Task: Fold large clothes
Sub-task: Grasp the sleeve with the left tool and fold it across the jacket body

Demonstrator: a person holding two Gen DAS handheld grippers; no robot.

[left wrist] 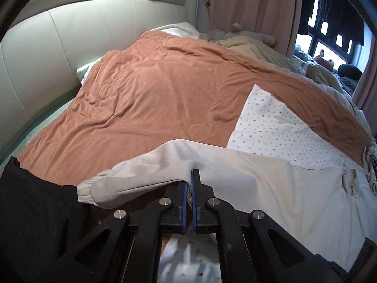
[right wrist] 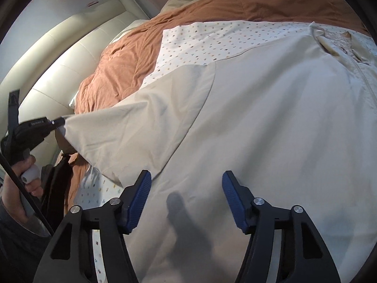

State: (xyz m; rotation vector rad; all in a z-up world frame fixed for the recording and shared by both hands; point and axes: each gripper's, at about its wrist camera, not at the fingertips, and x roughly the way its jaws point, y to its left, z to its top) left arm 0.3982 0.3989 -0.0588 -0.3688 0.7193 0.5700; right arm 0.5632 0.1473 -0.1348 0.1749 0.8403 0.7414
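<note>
A large cream jacket (right wrist: 271,108) lies spread on the bed, with its collar and zipper (right wrist: 341,44) at the far right. My left gripper (left wrist: 190,184) is shut on the jacket's sleeve (left wrist: 132,184) near the cuff and holds it lifted; it also shows in the right wrist view (right wrist: 56,122), pulling the sleeve (right wrist: 132,132) out to the left. My right gripper (right wrist: 186,188) is open and empty, hovering just above the jacket's body.
An orange-brown quilt (left wrist: 146,99) covers the far bed, over a dotted white sheet (left wrist: 273,127). A padded cream headboard (left wrist: 47,54) runs along the left. Dark clothing (left wrist: 30,212) lies at the lower left. Stuffed toys (left wrist: 240,35) and pink curtains (left wrist: 254,7) are at the back.
</note>
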